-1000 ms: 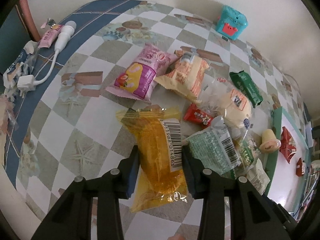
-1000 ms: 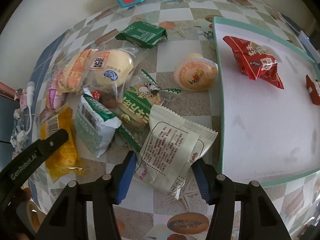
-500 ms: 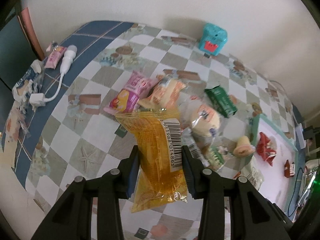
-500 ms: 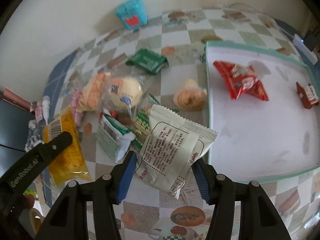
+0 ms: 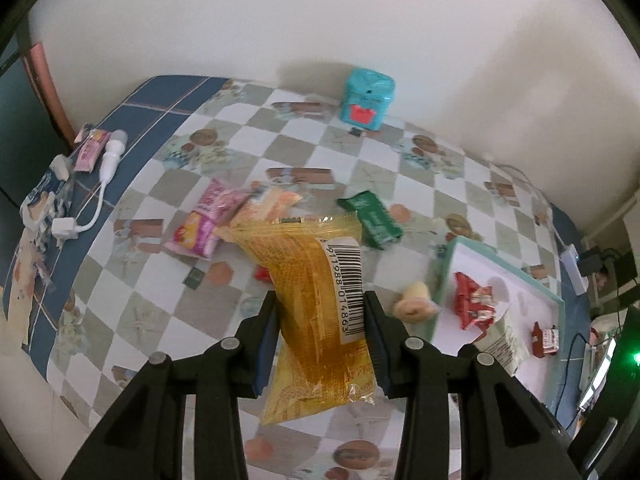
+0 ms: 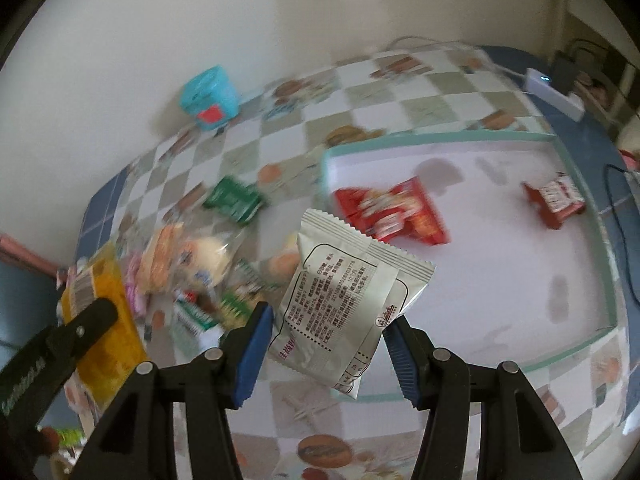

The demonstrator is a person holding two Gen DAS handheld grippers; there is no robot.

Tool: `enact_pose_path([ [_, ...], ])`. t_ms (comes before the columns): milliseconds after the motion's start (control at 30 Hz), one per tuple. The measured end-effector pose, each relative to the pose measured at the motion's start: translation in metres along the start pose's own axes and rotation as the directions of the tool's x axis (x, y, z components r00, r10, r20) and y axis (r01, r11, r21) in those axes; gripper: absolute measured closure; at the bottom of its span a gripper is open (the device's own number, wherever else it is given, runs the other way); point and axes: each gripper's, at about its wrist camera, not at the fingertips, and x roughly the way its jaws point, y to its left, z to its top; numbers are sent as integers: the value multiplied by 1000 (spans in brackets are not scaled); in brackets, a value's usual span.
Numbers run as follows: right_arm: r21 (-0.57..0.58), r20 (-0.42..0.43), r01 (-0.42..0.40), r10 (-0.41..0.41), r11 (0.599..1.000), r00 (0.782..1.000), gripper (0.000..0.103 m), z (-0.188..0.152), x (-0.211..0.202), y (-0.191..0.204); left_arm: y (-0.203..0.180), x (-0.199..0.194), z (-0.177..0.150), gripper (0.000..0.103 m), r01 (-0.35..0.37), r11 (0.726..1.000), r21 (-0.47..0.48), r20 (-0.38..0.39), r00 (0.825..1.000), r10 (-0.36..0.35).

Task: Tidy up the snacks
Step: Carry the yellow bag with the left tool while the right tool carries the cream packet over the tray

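Both packets have risen off the checkered tablecloth (image 5: 120, 320) since a second ago, and the snack pile now sits lower and smaller. The left gripper (image 5: 320, 344) clamps a yellow packet (image 5: 316, 312) in the air, on the near side of the pile and left of the white tray (image 6: 500, 280). The right gripper (image 6: 328, 344) pinches a silver packet (image 6: 344, 300) above the tray's near-left corner, where a red packet (image 6: 392, 212) and a small dark-red packet (image 6: 554, 200) lie.
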Motion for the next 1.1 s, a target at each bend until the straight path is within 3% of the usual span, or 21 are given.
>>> enact_pose_path([
  [300,175,17,100,-104,980,994,44,26,0,-81,-60,7,-7,61,37,997,73,-15,999,-36],
  [667,390,22,212,-240,896,971,43,36,-18,-177,-124,31,-25,61,93,978,184,-76,994,-81],
  [800,416,19,247,-280,875,960,43,34,-21,-189,-139,40,-35,61,125,967,223,-106,989,-103],
  [1100,367,-40,259,-263,894,964,43,29,1,-174,-159,64,-56,61,157,945,286,-174,979,-110],
])
